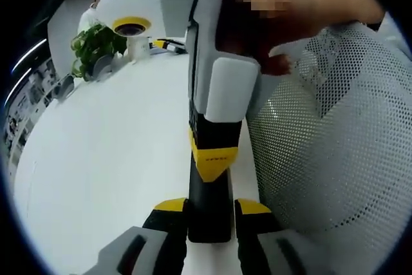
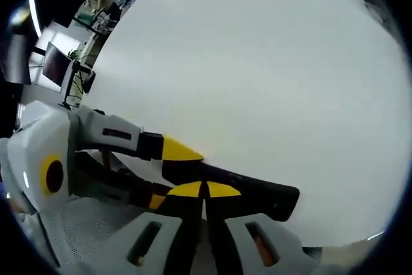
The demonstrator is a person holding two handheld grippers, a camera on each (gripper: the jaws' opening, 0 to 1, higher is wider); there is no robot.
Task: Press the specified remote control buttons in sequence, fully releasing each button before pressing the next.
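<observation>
In the left gripper view, the left gripper [image 1: 212,207] rises from 6 o'clock. Its yellow-tipped jaws are clenched on the near end of the slim black bar-shaped remote control [image 1: 207,191], one jaw against each long edge. The remote runs from there toward 12 o'clock, held over the white table [image 1: 109,159]. Just beyond the jaws, the right gripper [image 1: 212,159] comes down from 12 o'clock, its grey and black jaws drawn tight together. Their joined yellow tips seem to meet the remote's upper face; the buttons themselves cannot be made out. At 3 o'clock a white perforated mesh panel [image 1: 328,146] bulges beside the remote. Farther off, at 1 o'clock, lies a person's hand [image 1: 322,8], and at 10 o'clock a green leafy plant [image 1: 96,46] stands at the table's far edge.

In the right gripper view, the right gripper [image 2: 206,190] sits at 6 o'clock, jaws pressed together with no gap and holding nothing. Its yellow tips are on the remote [image 2: 257,194], which stretches toward 4 o'clock. The left gripper [image 2: 168,175] enters from 9 o'clock, gripping the remote's end. Beyond, the table [image 2: 257,62] spreads toward 12 o'clock.
</observation>
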